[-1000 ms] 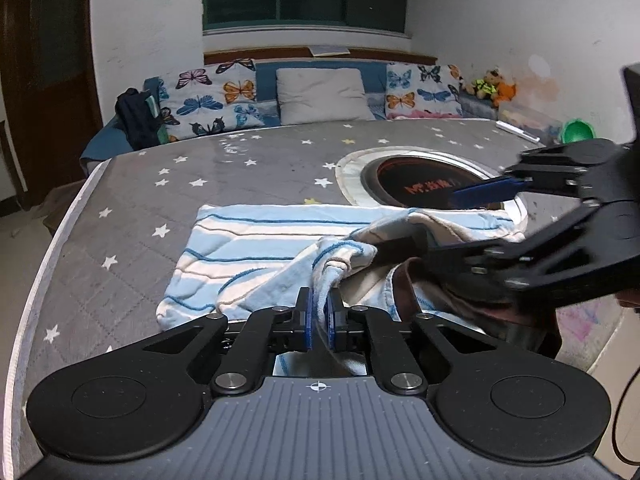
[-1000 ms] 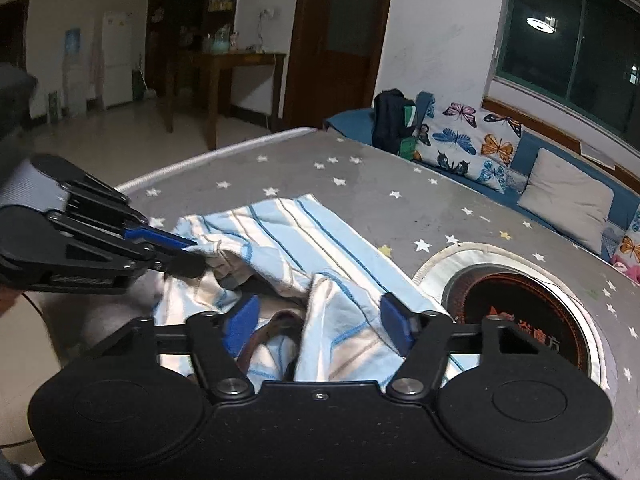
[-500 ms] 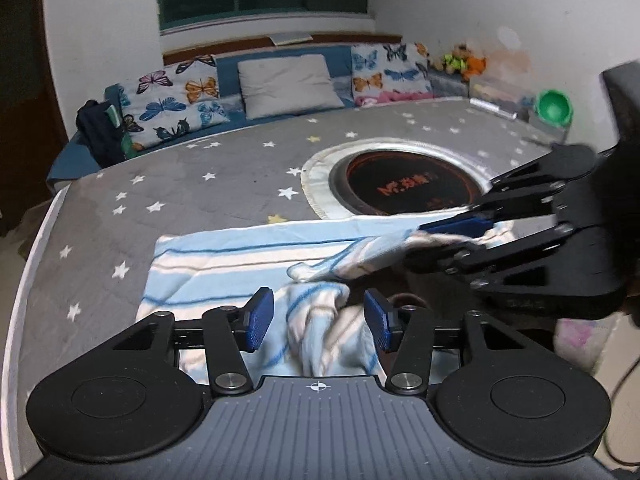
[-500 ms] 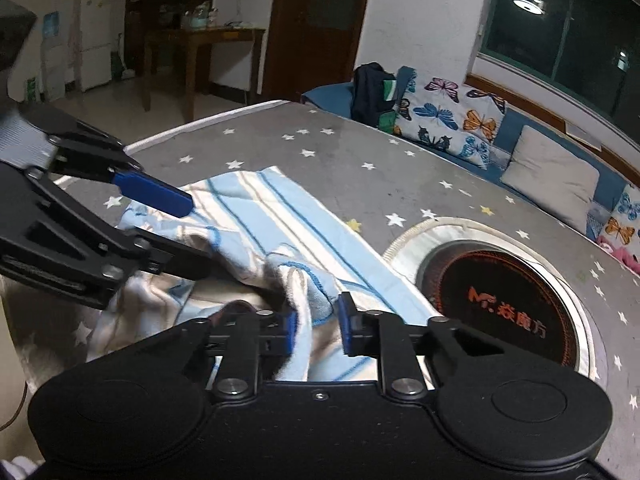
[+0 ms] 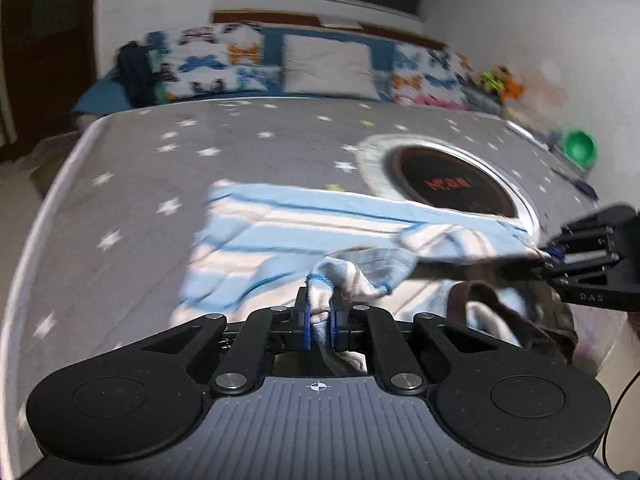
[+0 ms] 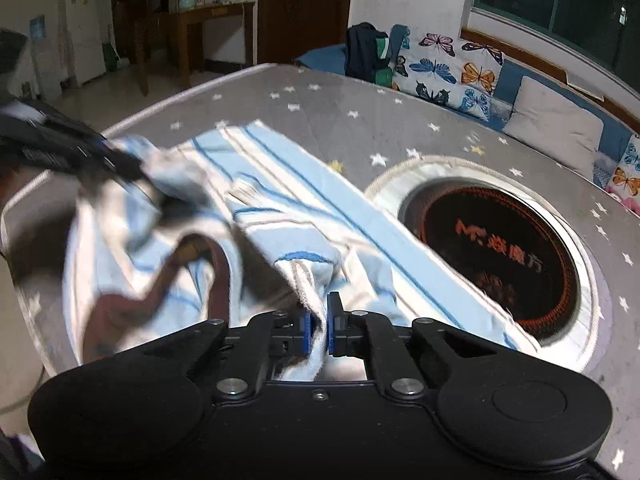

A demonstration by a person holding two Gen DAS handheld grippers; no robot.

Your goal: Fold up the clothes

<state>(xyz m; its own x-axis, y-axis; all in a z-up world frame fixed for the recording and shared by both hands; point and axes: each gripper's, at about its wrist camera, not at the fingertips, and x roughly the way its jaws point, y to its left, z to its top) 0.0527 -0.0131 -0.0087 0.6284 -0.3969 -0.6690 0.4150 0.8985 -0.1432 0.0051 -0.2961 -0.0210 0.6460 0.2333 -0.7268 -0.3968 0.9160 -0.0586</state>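
We have both grippers clamped on the blue-and-white striped garment (image 5: 280,224), which lies spread across the grey star-patterned table cover (image 5: 132,184) beside the round black cooktop (image 5: 452,184). Our left gripper (image 5: 319,322) pinches a bunched fold of the cloth near the table's front edge. Our right gripper (image 6: 318,330) pinches another fold, its fingers pressed together on the fabric. A brown collar band (image 6: 218,276) shows among the folds between them. Butterfly-print cushions (image 6: 448,68) line the bench behind the table.
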